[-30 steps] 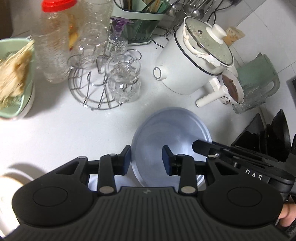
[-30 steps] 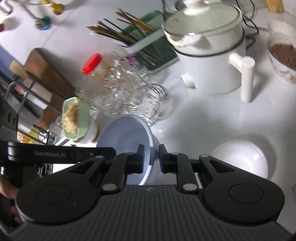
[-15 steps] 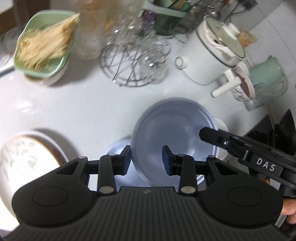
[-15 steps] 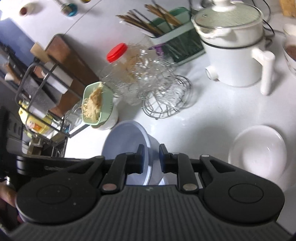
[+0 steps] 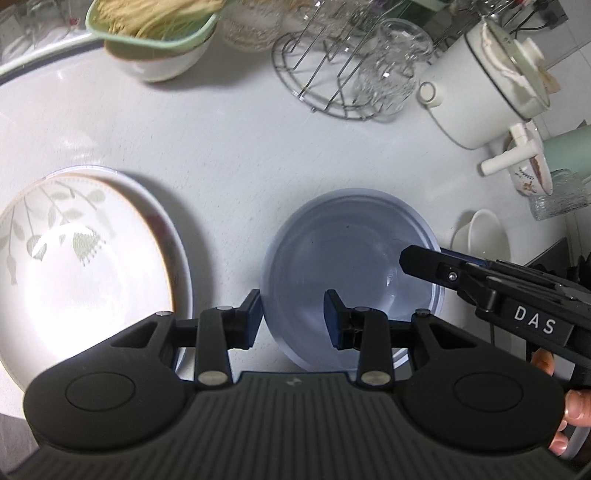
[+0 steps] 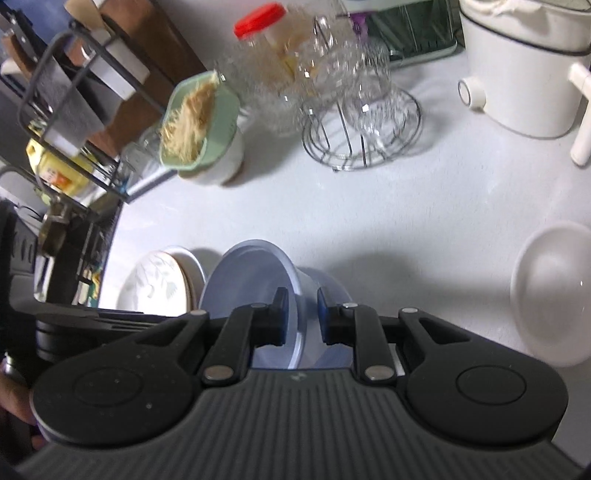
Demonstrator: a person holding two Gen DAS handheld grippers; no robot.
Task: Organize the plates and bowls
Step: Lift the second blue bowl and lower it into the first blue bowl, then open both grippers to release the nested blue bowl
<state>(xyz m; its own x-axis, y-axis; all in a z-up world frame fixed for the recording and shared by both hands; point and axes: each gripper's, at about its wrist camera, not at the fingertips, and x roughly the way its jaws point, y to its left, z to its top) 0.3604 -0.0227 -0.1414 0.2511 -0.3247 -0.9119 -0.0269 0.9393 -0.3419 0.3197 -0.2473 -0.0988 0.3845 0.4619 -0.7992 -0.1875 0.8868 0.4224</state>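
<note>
A pale blue bowl (image 5: 347, 266) hangs just over the white counter, held by both grippers. My left gripper (image 5: 291, 319) is shut on its near-left rim, one pad outside and one inside. My right gripper (image 6: 300, 314) is shut on the opposite rim of the bowl (image 6: 251, 284); in the left wrist view its black tip (image 5: 421, 262) comes in from the right. Left of the bowl, close by, lies a leaf-patterned plate (image 5: 74, 266) on top of a larger white plate (image 5: 181, 254). A white bowl (image 6: 554, 295) sits on the counter to the right.
At the back stand a wire glass rack (image 5: 332, 74), a white lidded pot (image 5: 487, 85), a green strainer of noodles (image 5: 155, 33) on a white bowl, and a green jug (image 5: 569, 151). A black wire shelf (image 6: 74, 110) lines the counter's left edge.
Both grippers carried the blue bowl left and lower across the counter. The leaf plate has come fully into view beside it, and the pot and glass rack have drawn back.
</note>
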